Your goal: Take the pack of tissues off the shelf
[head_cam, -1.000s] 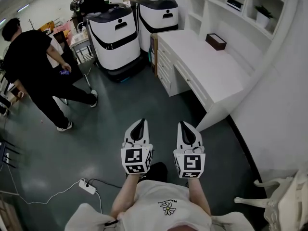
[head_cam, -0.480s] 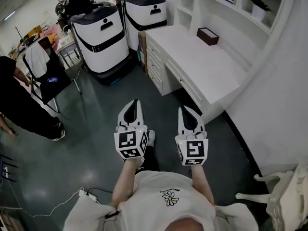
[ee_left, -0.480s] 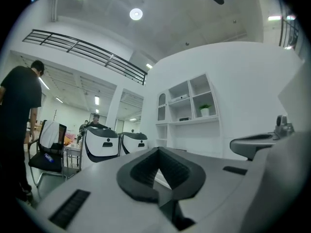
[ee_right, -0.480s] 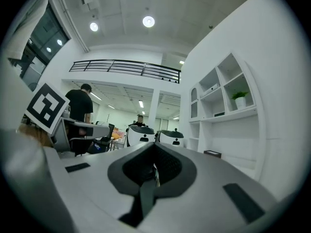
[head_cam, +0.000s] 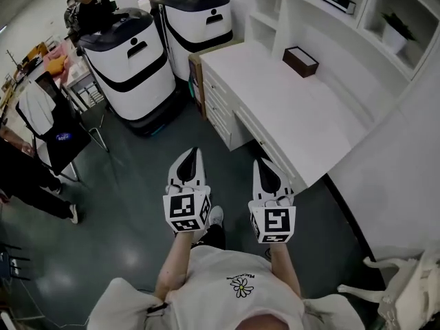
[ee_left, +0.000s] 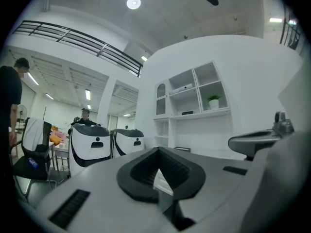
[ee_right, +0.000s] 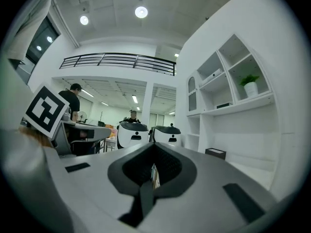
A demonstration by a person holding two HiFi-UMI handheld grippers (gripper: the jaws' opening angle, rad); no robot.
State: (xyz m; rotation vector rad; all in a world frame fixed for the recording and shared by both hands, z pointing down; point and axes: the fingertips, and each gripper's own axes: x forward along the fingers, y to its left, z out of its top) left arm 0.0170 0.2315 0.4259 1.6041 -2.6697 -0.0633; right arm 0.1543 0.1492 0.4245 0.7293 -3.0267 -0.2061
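1. At the far left, a person in black (head_cam: 27,181) stands beside a black chair (head_cam: 67,141) draped with a white garment (head_cam: 34,108).
2. A white-and-black wheeled robot (head_cam: 134,64) and its twin (head_cam: 199,19) are parked at the far side, left of the bench.
3. The left hand-held gripper (head_cam: 194,152) is clenched on nothing, over the dark floor (head_cam: 130,205).
4. The right hand-held gripper (head_cam: 260,163) is clenched and empty too, near the near corner of the white bench (head_cam: 309,129).
5. A dark brown box (head_cam: 300,61) sits at the bench's far end.
6. The pack of tissues (ee_right: 212,75), a flat white packet as far as can be told, lies in a compartment of the wall shelf (head_cam: 370,4), up and left of the potted plant (head_cam: 397,27).
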